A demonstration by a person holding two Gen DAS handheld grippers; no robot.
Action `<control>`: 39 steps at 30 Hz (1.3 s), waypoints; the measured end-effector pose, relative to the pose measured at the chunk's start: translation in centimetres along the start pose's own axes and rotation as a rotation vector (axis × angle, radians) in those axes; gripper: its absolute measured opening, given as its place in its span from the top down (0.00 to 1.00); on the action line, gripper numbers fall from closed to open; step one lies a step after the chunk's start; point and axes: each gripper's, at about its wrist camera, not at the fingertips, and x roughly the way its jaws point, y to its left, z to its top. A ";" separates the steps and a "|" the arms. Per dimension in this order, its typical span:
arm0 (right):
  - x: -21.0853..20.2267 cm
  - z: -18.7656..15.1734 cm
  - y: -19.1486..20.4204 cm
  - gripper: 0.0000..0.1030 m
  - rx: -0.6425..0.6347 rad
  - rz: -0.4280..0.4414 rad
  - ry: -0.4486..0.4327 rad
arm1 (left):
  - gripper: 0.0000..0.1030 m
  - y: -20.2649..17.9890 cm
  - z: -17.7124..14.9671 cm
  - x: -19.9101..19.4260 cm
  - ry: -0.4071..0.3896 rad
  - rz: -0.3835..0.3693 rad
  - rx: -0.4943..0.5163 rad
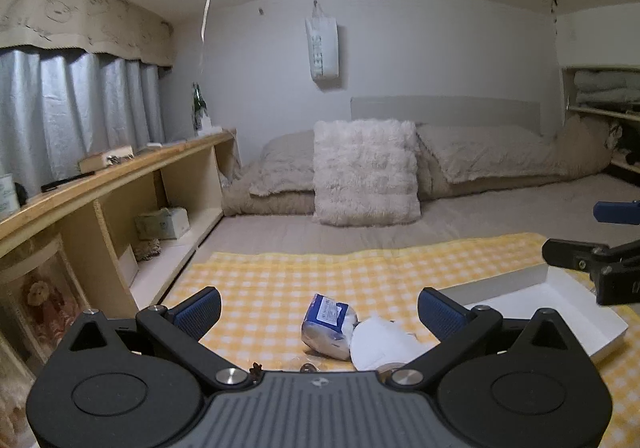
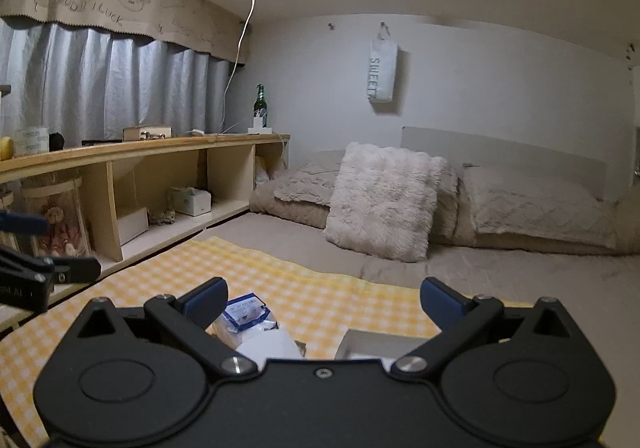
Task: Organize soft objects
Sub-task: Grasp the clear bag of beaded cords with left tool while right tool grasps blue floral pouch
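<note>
A blue-and-white soft packet (image 1: pixel 327 326) lies on the yellow checked cloth (image 1: pixel 280 280), touching a white face mask (image 1: pixel 384 342) on its right. A white tray (image 1: pixel 560 304) stands empty at the right. My left gripper (image 1: pixel 319 314) is open and empty, held above the packet. My right gripper (image 2: pixel 322 306) is open and empty; the packet (image 2: pixel 248 316), the mask (image 2: pixel 272 344) and the tray's rim (image 2: pixel 376 342) show below it. The right gripper also shows at the right edge of the left wrist view (image 1: pixel 592 244).
A fluffy white cushion (image 1: pixel 364 172) leans on beige bedding (image 1: pixel 500 156) at the back of the bed. A long wooden shelf (image 1: pixel 120 176) runs along the left, with a box, a bottle (image 2: pixel 261 104) and small items.
</note>
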 end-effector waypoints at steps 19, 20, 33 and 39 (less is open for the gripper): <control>13.5 -5.3 4.7 0.00 -0.229 0.385 0.384 | 0.08 3.5 -4.8 15.6 0.500 -0.226 -0.132; 14.0 -5.7 5.0 0.00 -0.228 0.415 0.403 | 0.10 3.7 -5.1 16.2 0.525 -0.237 -0.145; 17.9 -10.2 10.3 0.08 -0.373 0.611 0.538 | 0.24 3.5 -9.4 21.8 0.757 -0.277 -0.201; 19.6 -11.0 10.8 0.22 -0.321 0.612 0.632 | 0.30 3.1 -10.2 23.1 0.793 -0.284 -0.209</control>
